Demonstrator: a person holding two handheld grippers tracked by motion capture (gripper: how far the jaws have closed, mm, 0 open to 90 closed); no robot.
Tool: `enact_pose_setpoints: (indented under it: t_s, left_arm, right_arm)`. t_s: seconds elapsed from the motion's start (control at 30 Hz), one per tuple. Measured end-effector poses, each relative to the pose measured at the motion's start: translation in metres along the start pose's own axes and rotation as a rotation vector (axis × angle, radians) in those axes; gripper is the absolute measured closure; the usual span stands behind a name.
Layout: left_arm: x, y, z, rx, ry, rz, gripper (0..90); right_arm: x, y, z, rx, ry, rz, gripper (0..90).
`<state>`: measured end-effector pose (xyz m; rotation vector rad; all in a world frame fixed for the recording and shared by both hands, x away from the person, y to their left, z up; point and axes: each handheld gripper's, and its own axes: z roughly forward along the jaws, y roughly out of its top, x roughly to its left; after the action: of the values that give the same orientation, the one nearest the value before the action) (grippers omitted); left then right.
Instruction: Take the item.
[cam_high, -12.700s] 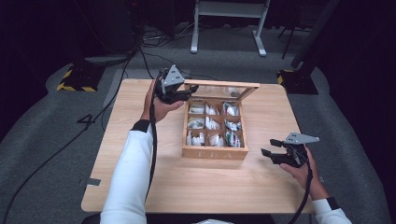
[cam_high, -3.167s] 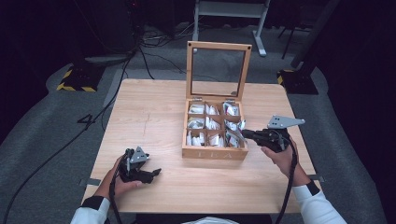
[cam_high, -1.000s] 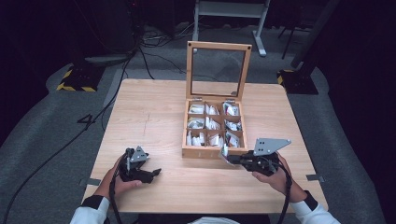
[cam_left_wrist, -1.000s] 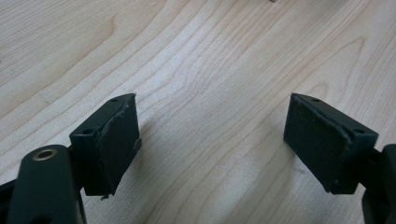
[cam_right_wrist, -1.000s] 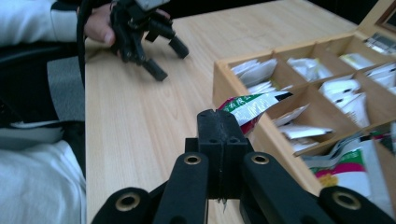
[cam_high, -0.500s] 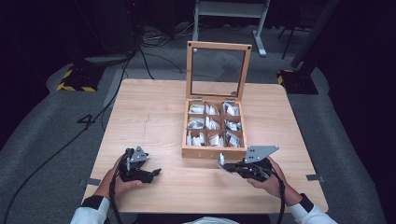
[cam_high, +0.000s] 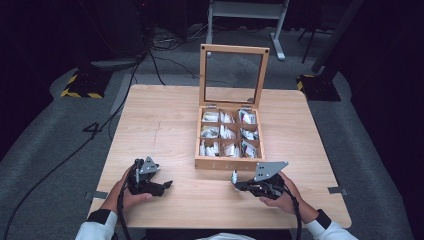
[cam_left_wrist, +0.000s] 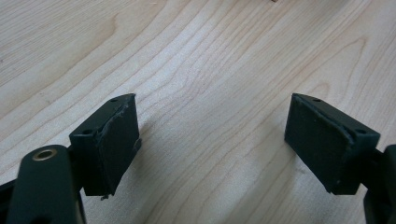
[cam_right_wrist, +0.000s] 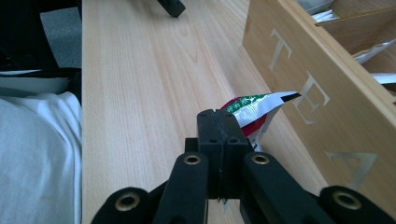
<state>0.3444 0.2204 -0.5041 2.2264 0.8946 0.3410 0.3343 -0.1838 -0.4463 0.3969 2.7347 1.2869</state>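
Observation:
A wooden tea box (cam_high: 227, 161) stands open mid-table, its glass lid (cam_high: 233, 75) upright and its compartments full of sachets (cam_high: 226, 133). My right gripper (cam_high: 236, 184) is shut on a tea sachet (cam_right_wrist: 254, 111), white, green and red, low over the table just in front of the box's lettered front wall (cam_right_wrist: 308, 93). The sachet (cam_high: 233, 176) sticks out at the jaw tips. My left gripper (cam_high: 167, 184) rests on the table at the front left, open, with bare wood between its pads (cam_left_wrist: 114, 140).
The wooden table (cam_high: 165, 120) has free room left of the box and along its front edge. The person's white sleeve (cam_right_wrist: 37, 154) lies at the near edge. Cables and black-yellow weights (cam_high: 80, 87) sit on the grey floor behind.
My right gripper has come from the box toward the table's front, carrying the sachet down in front of the box. The left gripper has stayed put, open.

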Motion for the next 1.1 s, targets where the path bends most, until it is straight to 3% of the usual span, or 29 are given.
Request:
enact_pose_setpoints:
  t_s: [0.2, 0.57, 0.83, 1.1]
  left_arm:
    - [0.0, 0.0, 0.0, 0.001, 0.0, 0.0, 18.2]
    - [0.0, 0.0, 0.0, 0.001, -0.001, 0.0, 18.1]
    - [0.0, 0.0, 0.0, 0.001, -0.001, 0.0, 18.1]
    - [0.0, 0.0, 0.0, 0.002, -0.003, 0.0, 18.0]
  right_arm:
    - [0.005, -0.001, 0.006, 0.015, 0.02, -0.012, 89.4]
    - [0.021, -0.003, 0.027, 0.087, 0.052, -0.081, 87.0]
    - [0.027, -0.004, 0.032, 0.1, 0.089, -0.094, 82.1]
    - [0.028, 0.001, 0.024, 0.072, 0.053, -0.108, 70.4]
